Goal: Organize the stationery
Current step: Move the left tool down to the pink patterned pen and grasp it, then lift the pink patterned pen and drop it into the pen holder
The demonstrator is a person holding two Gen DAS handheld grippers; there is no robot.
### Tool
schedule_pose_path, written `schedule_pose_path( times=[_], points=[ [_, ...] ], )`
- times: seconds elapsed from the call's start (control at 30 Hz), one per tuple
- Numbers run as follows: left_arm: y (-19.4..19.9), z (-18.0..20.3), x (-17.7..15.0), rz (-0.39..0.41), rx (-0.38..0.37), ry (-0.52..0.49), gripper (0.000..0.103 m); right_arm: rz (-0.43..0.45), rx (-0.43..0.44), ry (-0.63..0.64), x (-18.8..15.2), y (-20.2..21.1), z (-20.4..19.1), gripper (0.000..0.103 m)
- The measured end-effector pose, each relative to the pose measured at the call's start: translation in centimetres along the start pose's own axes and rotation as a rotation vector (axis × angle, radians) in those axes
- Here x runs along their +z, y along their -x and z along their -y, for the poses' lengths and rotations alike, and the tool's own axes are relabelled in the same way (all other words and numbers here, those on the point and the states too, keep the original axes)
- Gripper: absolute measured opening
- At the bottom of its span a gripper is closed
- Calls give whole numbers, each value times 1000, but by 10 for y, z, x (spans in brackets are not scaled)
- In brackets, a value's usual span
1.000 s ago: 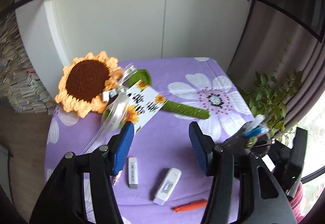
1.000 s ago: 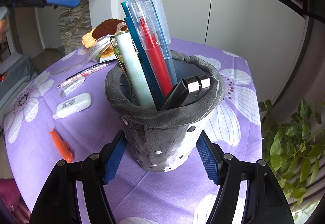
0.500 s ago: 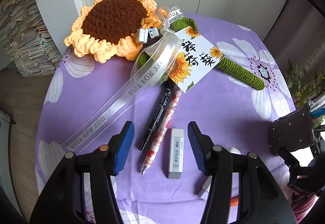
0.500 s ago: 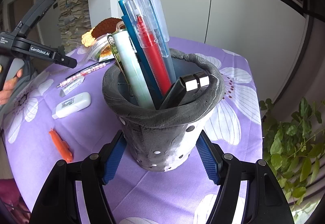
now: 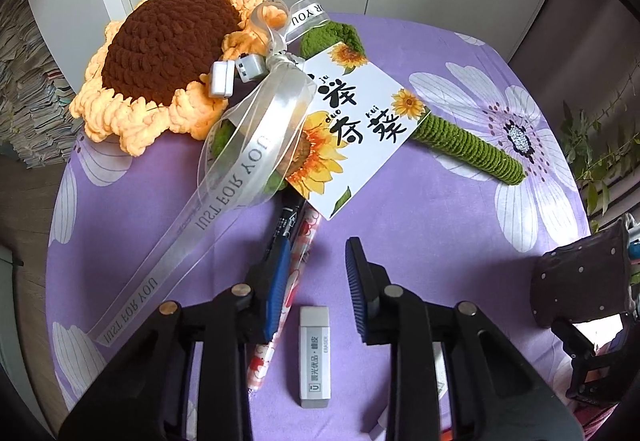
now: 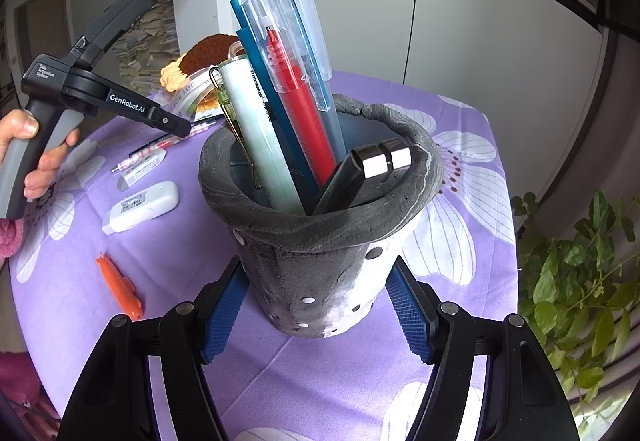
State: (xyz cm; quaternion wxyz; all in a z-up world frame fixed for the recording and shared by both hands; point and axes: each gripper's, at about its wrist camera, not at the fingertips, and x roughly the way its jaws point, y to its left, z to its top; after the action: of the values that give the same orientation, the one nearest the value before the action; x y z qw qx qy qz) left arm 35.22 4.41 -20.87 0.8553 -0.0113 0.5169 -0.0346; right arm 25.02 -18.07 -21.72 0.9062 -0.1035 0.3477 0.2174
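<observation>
The upper ends of a black marker point(image 5: 289, 225) and a patterned pen point(image 5: 301, 257) vanish beneath a sunflower gift card point(image 5: 352, 129); a blue finger of the left gripper point(image 5: 316, 283) covers part of their barrels. The grey pen pot point(image 5: 580, 281) is cropped by the left wrist view's right edge. In the right wrist view, the pot's wall point(image 6: 320, 265) hides the lower ends of the pens point(image 6: 304, 109) inside. The white eraser's point(image 5: 315, 357) small print is unreadable.
</observation>
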Motion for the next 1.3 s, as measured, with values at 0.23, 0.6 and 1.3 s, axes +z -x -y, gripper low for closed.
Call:
schedule_pose_path(
  times=[0.23,0.6,1.3],
  points=[
    [-11,-4,4,-23,21,11,21,0,0,0,0,0,0,70],
    [8,-17,-28,-57,66,-7,11,-1,-2,-7,-2,-2,0,70],
    [4,-7,-23,-61,104,-41,11,-4,0,-12,-2,-2,2,70]
  ],
)
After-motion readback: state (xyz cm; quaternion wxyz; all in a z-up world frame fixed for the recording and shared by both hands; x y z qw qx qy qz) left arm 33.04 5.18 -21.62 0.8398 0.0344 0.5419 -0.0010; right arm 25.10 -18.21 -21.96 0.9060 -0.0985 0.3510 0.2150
